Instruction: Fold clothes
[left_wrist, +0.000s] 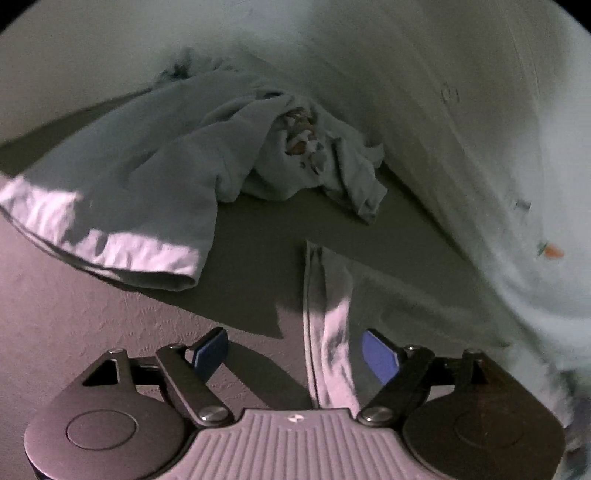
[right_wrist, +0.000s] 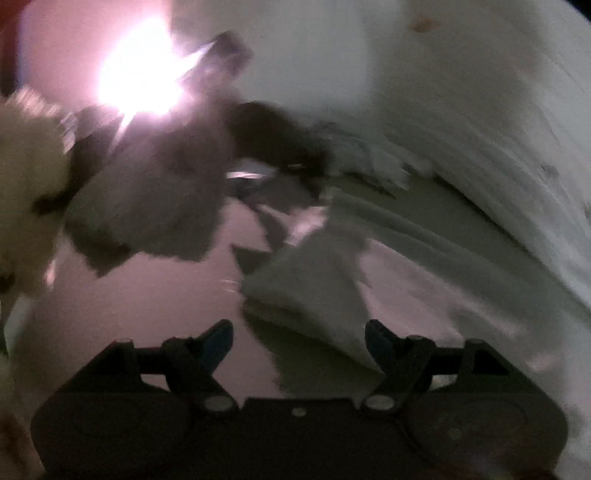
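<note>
Well, from the left wrist view the folding looks barely begun. The left gripper (left_wrist: 295, 356) has its fingers spread wide, and a hemmed strip of pale cloth (left_wrist: 328, 332) runs up between them without either pad pinching it, as far as I can tell. Further off on the table (left_wrist: 92, 332) a pale garment (left_wrist: 155, 177) lies rumpled in a heap, one hemmed end flopped toward the camera, nothing squared or stacked. A big sheet of white fabric (left_wrist: 461, 129) sweeps across the right side, blurred.

In the right wrist view, which is blurred and washed out by glare, the right gripper (right_wrist: 299, 341) also stands wide open and holds nothing. A corner of white cloth (right_wrist: 314, 291) lies just ahead of it, close to the right-hand finger, seemingly doubled over. Behind it sits a grey lump (right_wrist: 147, 206), too smeared to name. I'd say nearly all the folding is left.
</note>
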